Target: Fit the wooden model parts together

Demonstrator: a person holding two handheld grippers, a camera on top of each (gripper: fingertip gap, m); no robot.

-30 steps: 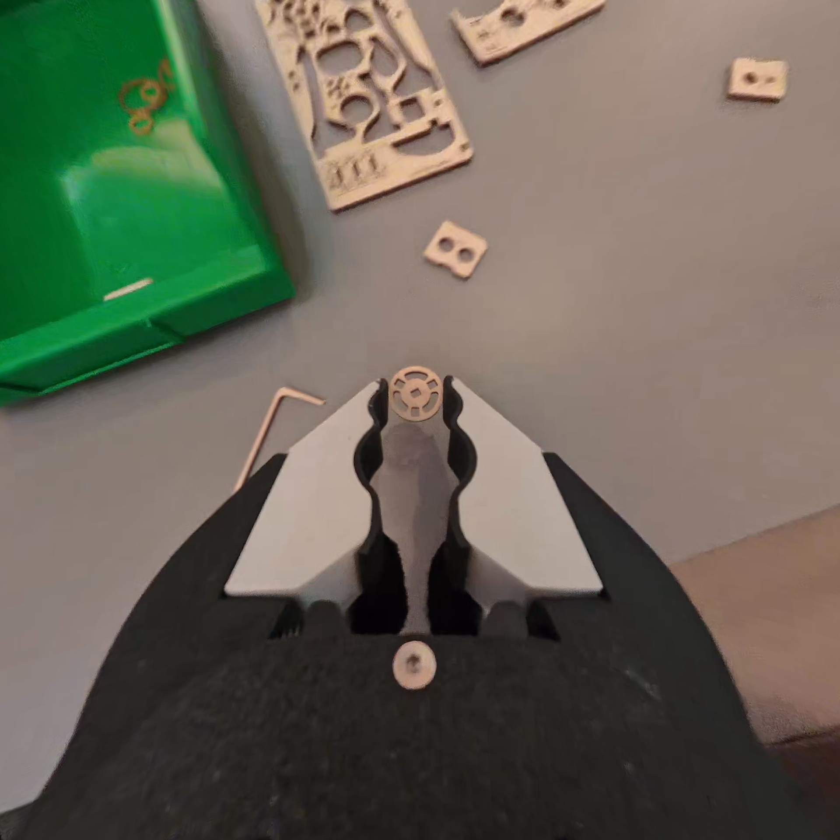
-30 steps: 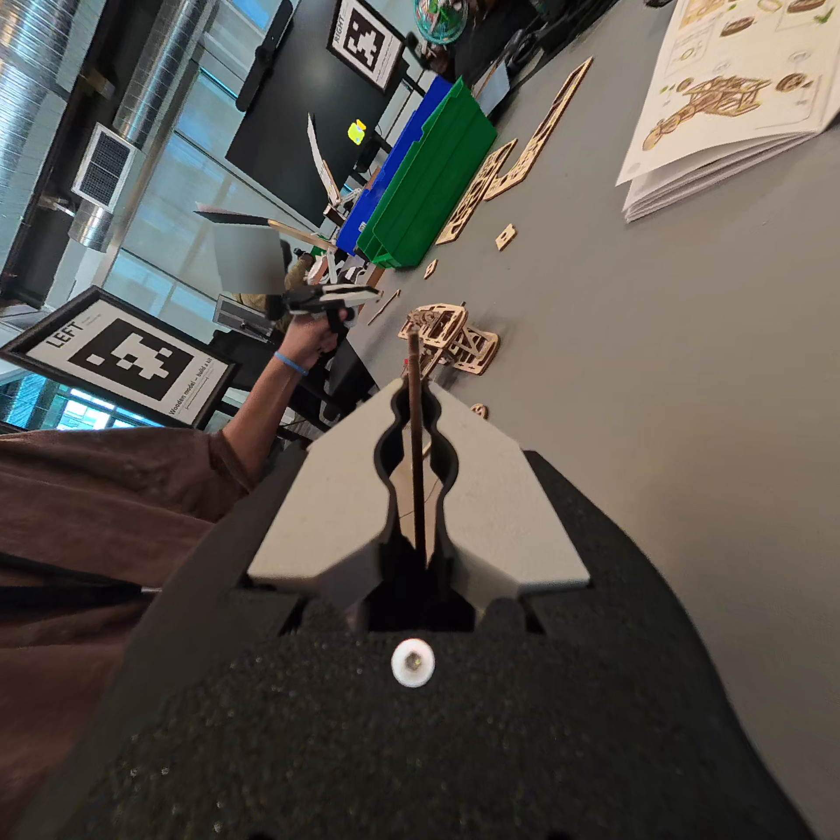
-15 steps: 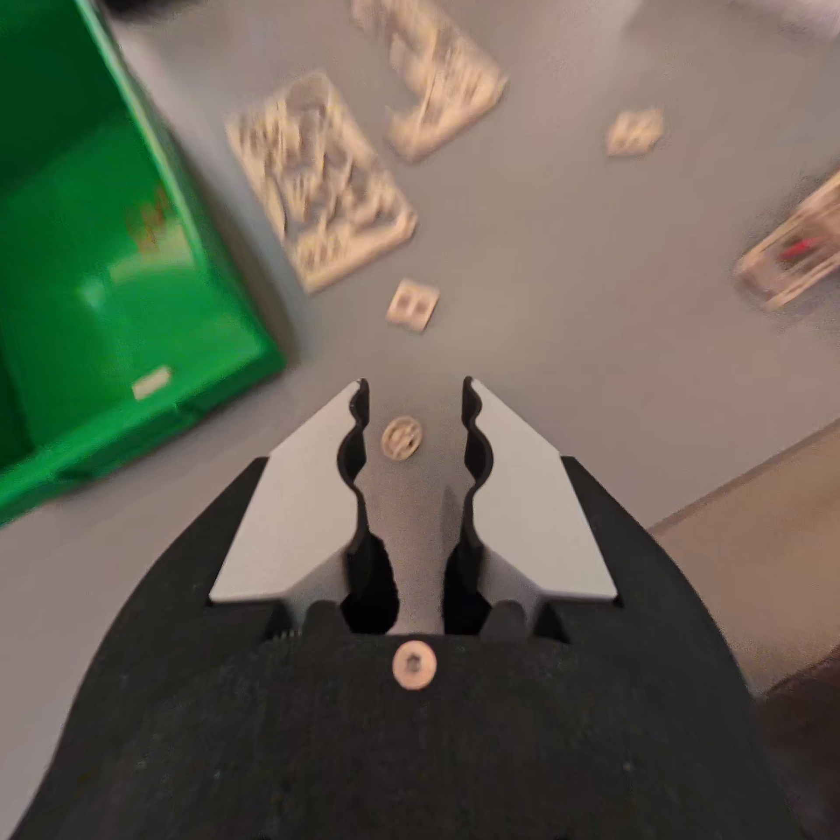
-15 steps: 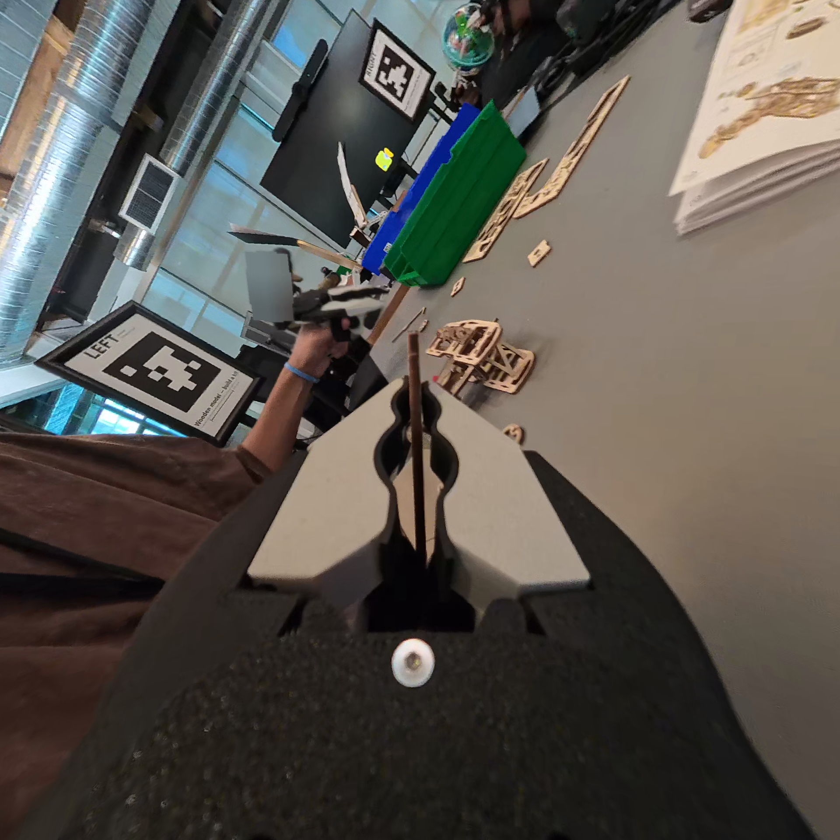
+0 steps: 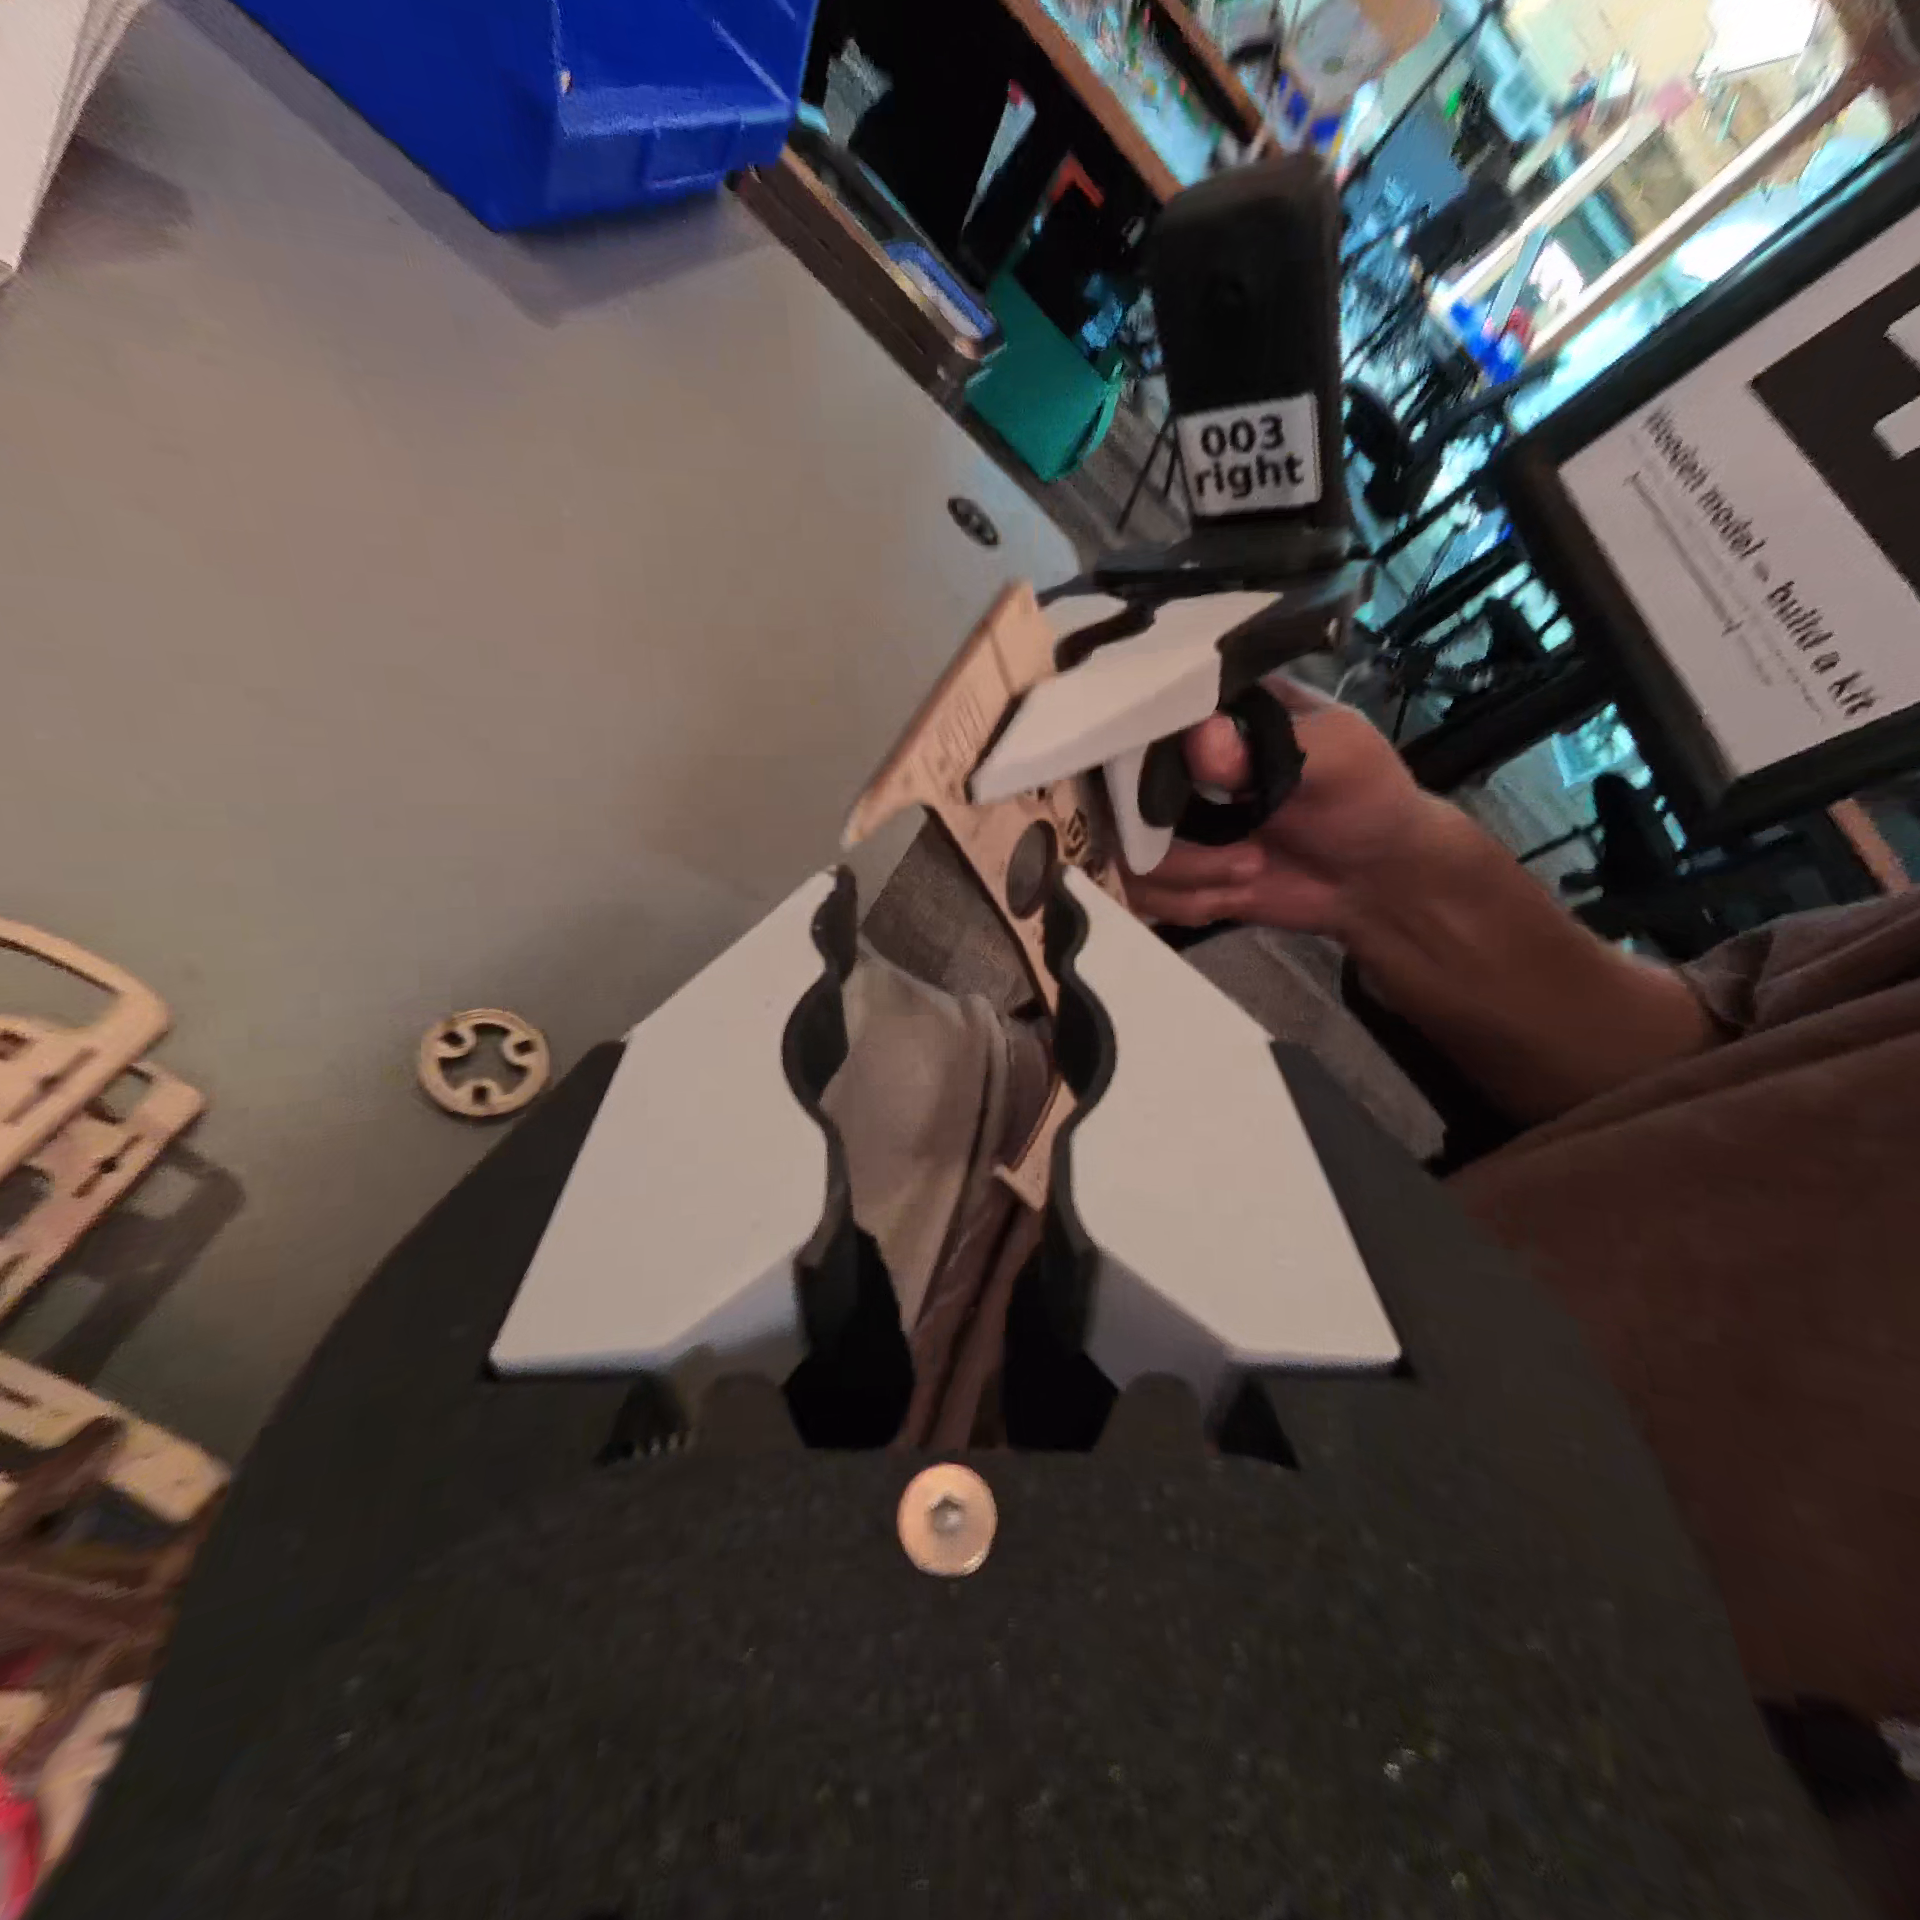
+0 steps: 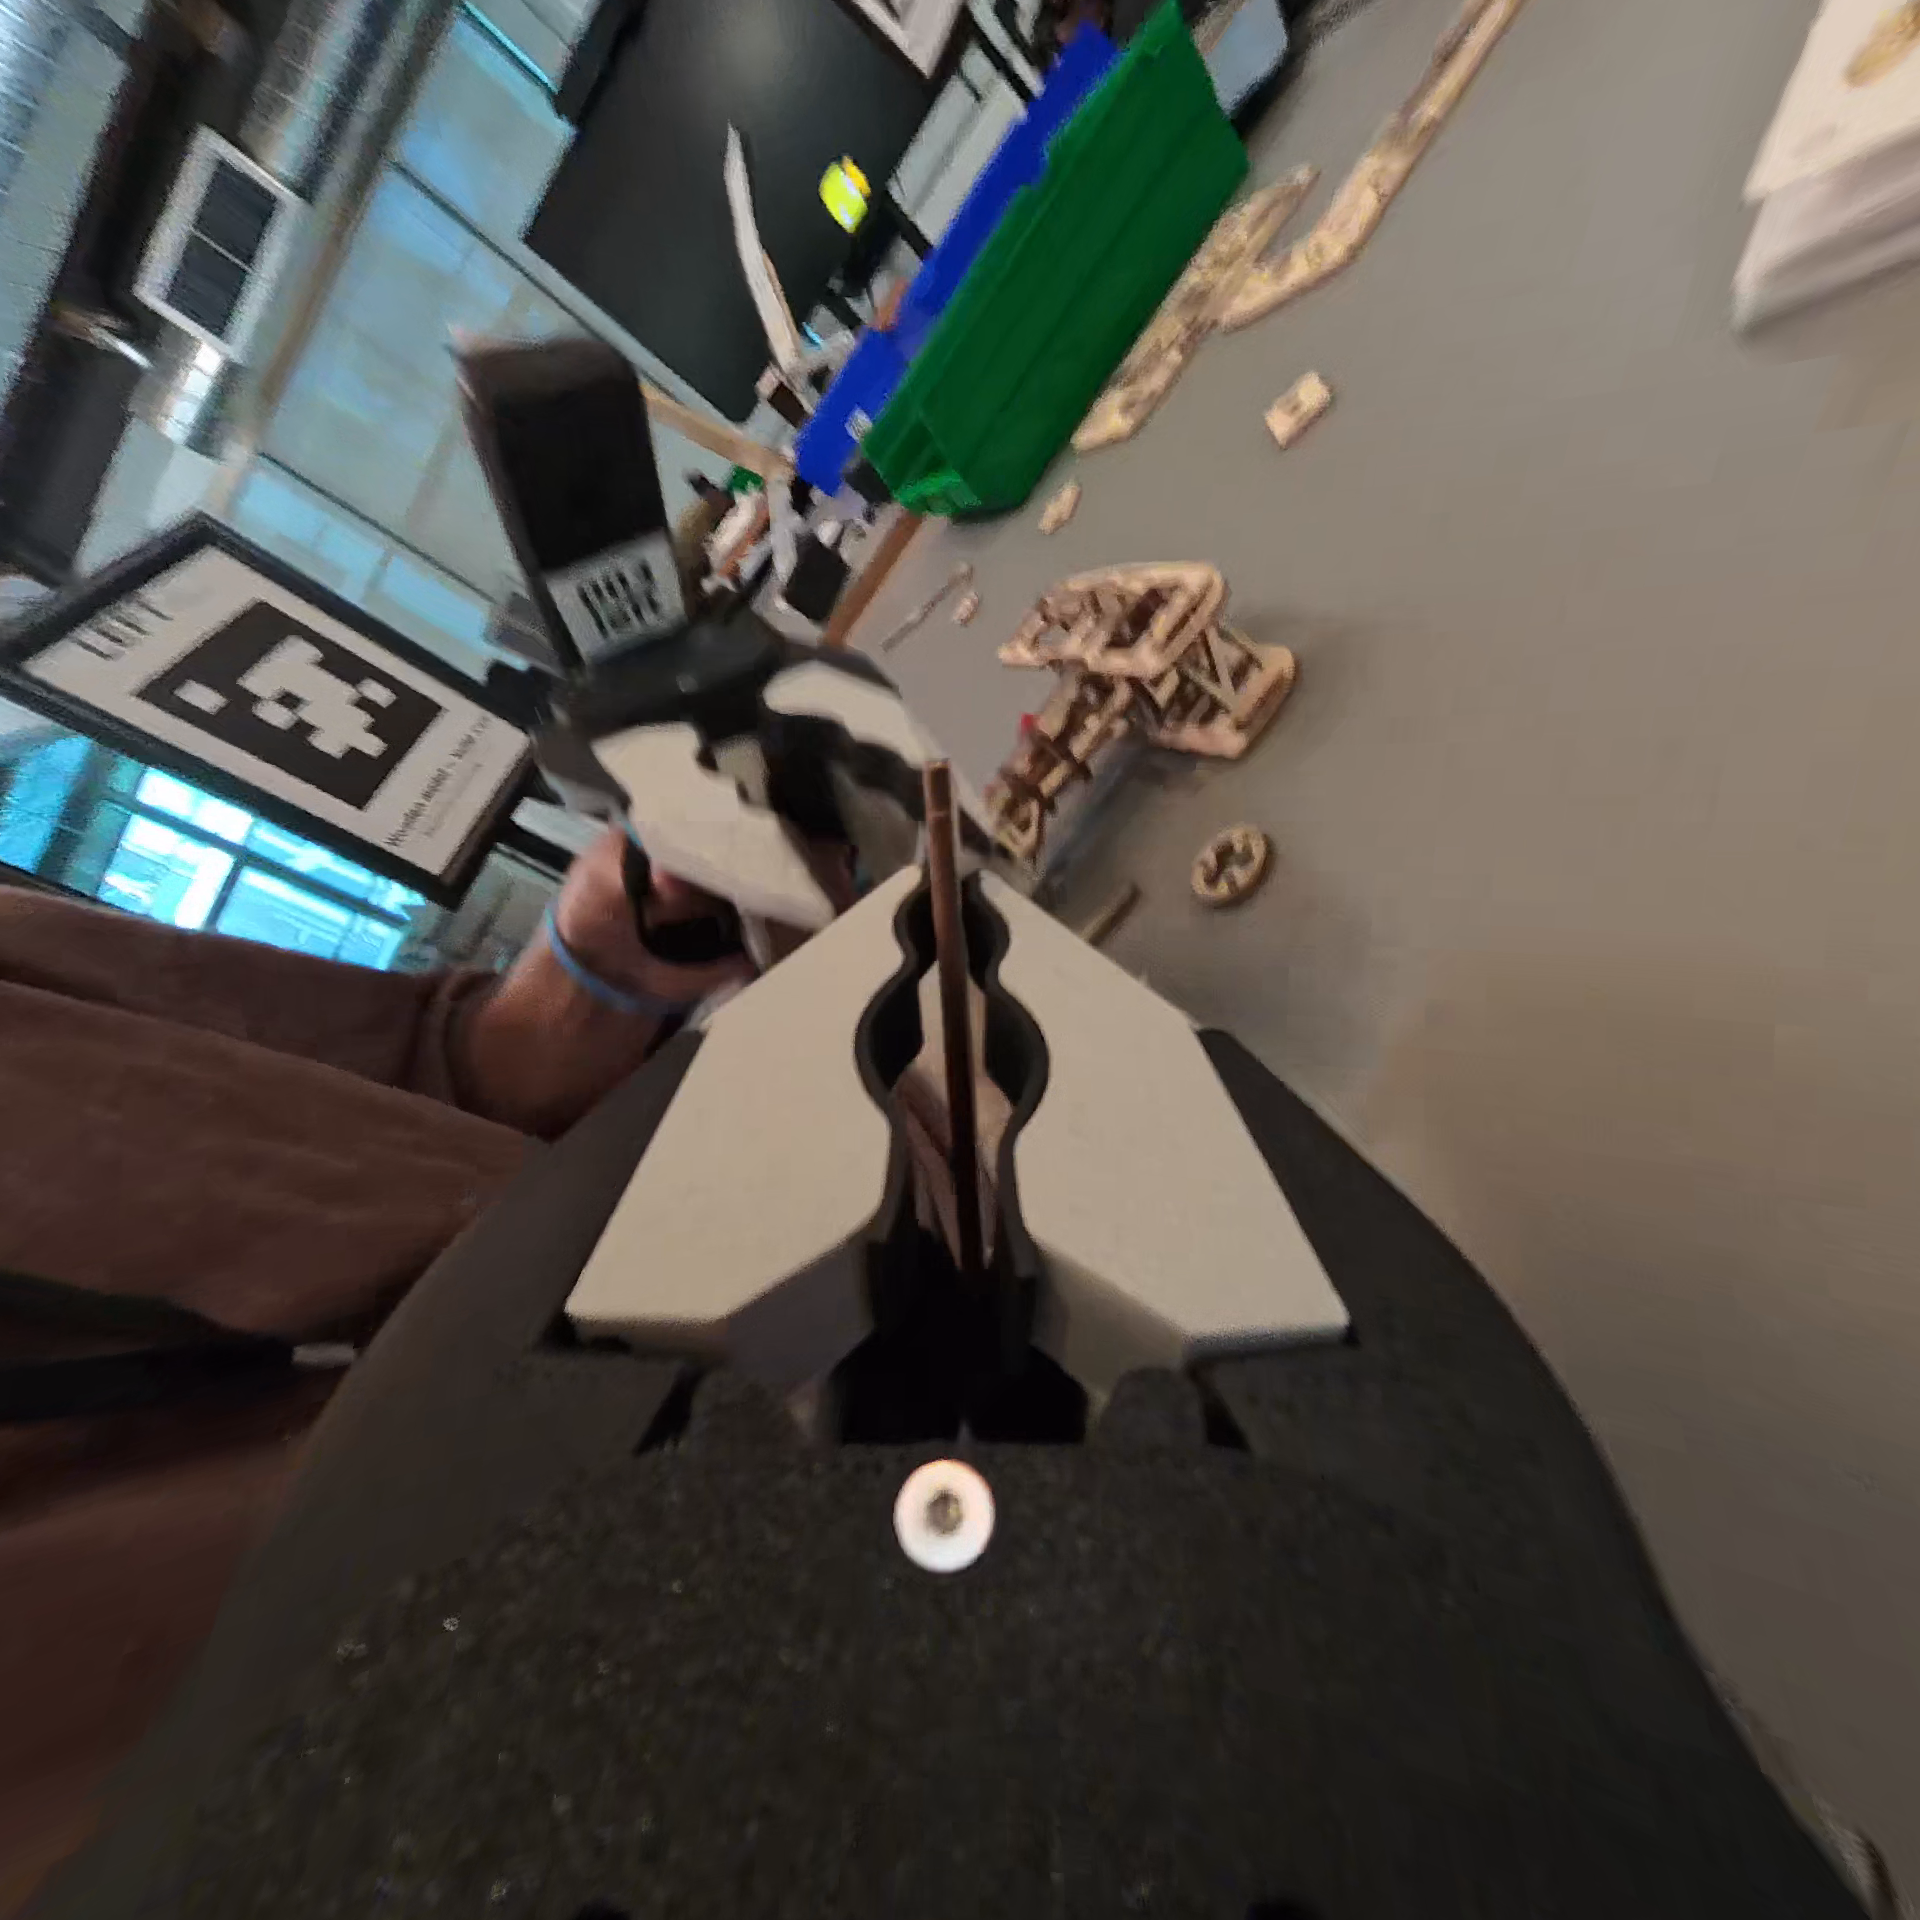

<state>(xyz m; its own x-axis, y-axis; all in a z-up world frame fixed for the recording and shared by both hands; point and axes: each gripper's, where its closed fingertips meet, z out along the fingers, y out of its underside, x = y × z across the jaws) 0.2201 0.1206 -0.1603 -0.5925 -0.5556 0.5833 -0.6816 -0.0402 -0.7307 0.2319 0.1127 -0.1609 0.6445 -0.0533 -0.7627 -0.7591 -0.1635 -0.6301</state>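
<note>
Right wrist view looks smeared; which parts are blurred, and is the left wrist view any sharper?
Right wrist view: motion blur smears the wooden model, green bin and other gripper; the flat wooden part in its own fingers stays crisp. Left wrist view: sharper mid-frame, the wooden wheel reads clearly, but the left-edge wooden sheets blur.

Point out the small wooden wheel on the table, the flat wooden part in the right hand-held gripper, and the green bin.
small wooden wheel [image 5: 483, 1063], left wrist view, its hub.
flat wooden part [image 6: 951, 997], right wrist view, its dark edge.
green bin [image 6: 1049, 312], right wrist view, its side wall.
</note>
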